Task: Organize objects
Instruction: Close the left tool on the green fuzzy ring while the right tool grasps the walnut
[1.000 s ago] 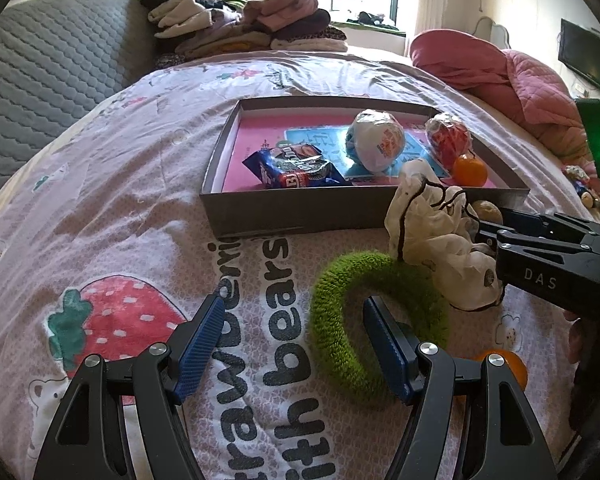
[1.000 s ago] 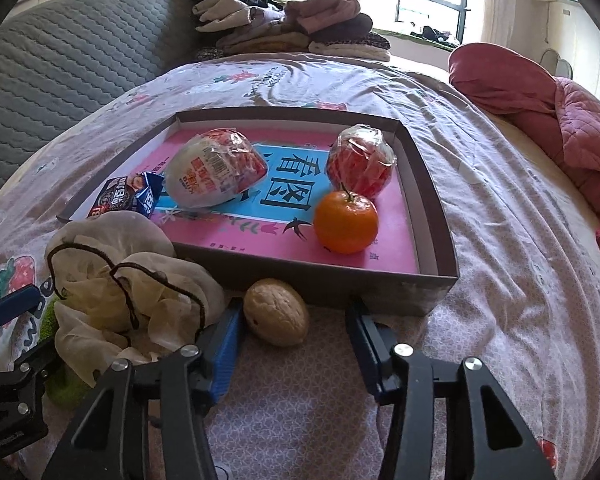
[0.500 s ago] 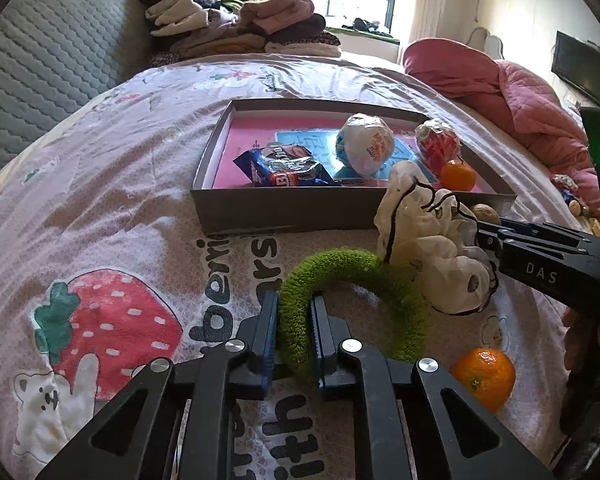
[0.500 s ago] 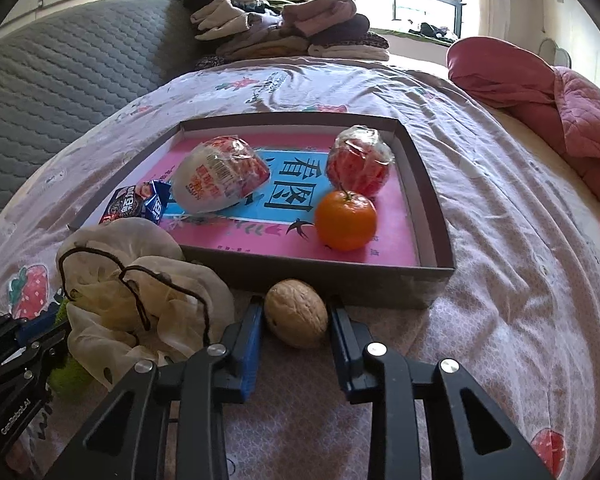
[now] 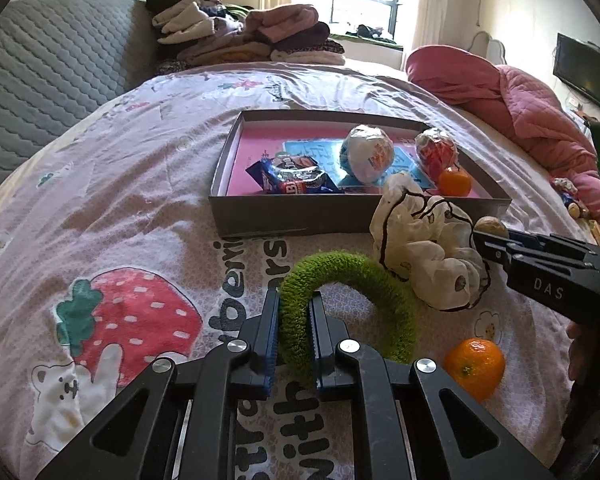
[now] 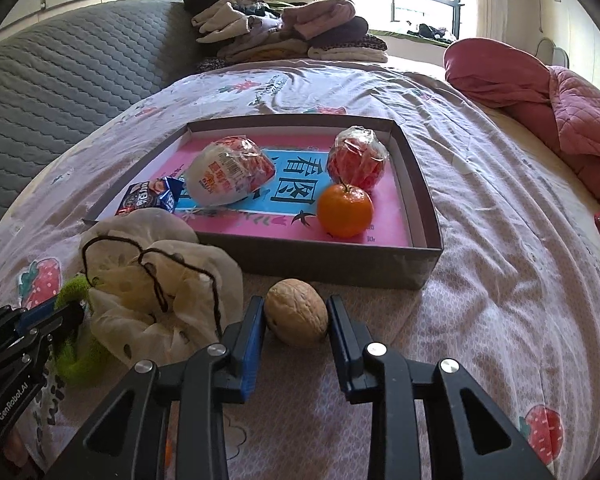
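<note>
left wrist view shows my left gripper clamped on the near-left arc of a fuzzy green ring-shaped scrunchie, both blue pads pressing into its pile, the rest of the ring lying on the pale pink strawberry-print bedsheet. just behind it, touching its far right side, sits a crumpled cream fabric scrunchie with black edging. a loose small orange mandarin lies on the sheet to the right of the green ring.

right wrist view has my right gripper closed on a tan wrinkled walnut, a pad against each side of the shell, right in front of the near wall of the shallow grey cardboard box with a pink printed floor. inside the box are a blue foil biscuit packet, a white plastic-wrapped bun, a red plastic-wrapped ball-shaped snack and a second orange mandarin with a stem.
</note>
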### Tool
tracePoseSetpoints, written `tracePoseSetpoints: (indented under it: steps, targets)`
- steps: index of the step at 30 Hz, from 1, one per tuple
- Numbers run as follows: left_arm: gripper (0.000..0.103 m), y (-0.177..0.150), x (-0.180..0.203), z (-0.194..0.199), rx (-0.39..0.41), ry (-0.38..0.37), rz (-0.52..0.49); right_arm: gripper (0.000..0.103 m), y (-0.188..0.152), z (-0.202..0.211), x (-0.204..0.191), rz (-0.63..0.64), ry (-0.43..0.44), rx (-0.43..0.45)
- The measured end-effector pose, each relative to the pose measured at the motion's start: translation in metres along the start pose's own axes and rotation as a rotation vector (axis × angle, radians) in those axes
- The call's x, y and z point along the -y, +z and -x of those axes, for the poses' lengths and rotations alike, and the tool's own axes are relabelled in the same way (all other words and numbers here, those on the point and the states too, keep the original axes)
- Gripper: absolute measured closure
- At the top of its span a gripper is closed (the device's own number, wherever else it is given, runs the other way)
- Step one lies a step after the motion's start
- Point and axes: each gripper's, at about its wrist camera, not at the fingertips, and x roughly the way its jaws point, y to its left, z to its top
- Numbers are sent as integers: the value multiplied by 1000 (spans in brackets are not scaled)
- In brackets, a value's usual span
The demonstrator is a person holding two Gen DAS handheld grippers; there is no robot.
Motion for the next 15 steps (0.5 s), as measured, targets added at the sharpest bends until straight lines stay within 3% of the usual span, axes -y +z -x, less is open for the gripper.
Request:
tracePoseSetpoints:
  steps: [15]
  targets:
    - [90,4,4,32,63,23,-6,71,-13,36,-9,-15,26,46]
